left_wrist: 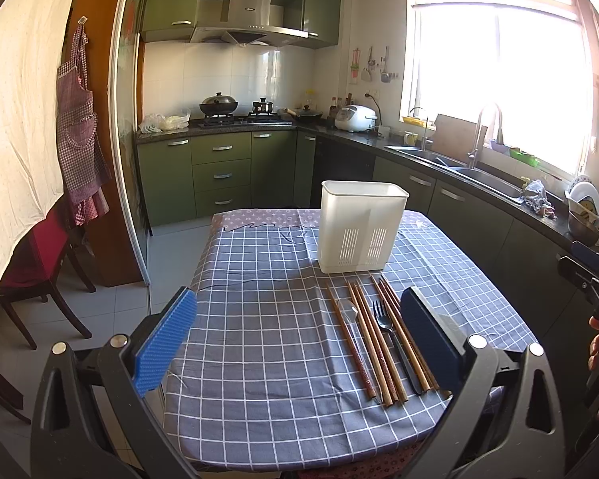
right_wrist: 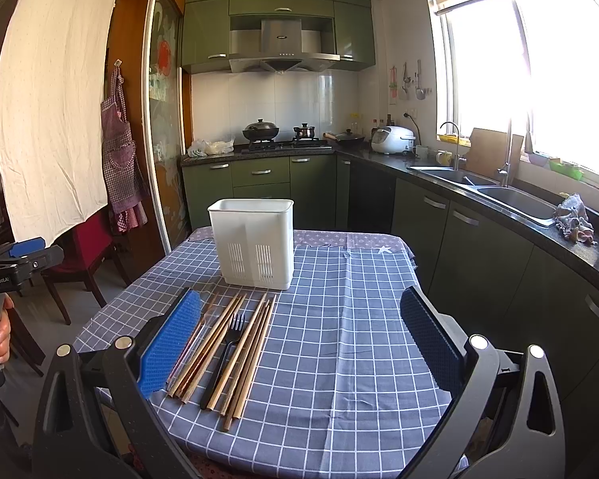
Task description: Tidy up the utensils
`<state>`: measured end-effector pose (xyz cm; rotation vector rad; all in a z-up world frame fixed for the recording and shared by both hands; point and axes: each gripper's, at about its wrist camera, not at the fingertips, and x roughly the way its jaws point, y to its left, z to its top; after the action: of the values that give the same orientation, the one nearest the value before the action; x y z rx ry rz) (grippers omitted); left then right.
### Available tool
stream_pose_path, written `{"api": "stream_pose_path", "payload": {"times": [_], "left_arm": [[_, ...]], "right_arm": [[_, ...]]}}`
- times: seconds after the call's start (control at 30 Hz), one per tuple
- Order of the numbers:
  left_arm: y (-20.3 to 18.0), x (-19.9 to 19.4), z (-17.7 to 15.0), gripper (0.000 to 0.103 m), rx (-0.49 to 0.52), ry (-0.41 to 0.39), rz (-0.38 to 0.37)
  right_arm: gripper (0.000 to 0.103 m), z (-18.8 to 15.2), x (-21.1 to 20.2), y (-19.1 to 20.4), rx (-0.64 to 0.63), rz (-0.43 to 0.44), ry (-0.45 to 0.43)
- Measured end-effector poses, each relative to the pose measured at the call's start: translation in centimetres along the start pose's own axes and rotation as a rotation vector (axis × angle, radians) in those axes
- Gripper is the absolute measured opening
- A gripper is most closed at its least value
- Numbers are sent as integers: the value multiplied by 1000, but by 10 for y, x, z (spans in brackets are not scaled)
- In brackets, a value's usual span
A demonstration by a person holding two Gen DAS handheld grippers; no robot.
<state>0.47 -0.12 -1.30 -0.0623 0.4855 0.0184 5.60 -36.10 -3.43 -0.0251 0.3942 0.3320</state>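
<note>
Both handheld grippers hang above the near edge of the tabletop, which is covered by a blue-grey checked cloth. The left gripper has its jaws spread wide with nothing between them; its blue pads frame bare cloth and the left part of the utensil row. The right gripper is likewise released, jaws wide apart and holding nothing.

Lying flat near the near edge, pointing from near edge toward far edge, is a close row of utensils. It consists of several wooden chopsticks, a black fork with tines toward the far edge, and a clear plastic spoon lying among the chopsticks on the left side of the row. The items lie just beside one another, some touching. In the right wrist view the same chopsticks and fork sit beside that gripper's left pad; whether the pad touches them cannot be told.

Beyond the row, toward the far edge, stands a white plastic utensil holder, upright, with slotted vents low on its front. It stands apart from the utensil tips.

Behind the table are green kitchen cabinets, a stove with a wok and a sink.
</note>
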Motion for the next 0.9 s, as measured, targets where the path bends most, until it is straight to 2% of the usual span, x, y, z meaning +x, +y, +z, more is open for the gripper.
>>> {"api": "stream_pose_path", "payload": {"times": [0.9], "left_arm": [[0,1,-1,97,2,4,-1]], "right_arm": [[99,0,5,3,-1,-2,11]]}}
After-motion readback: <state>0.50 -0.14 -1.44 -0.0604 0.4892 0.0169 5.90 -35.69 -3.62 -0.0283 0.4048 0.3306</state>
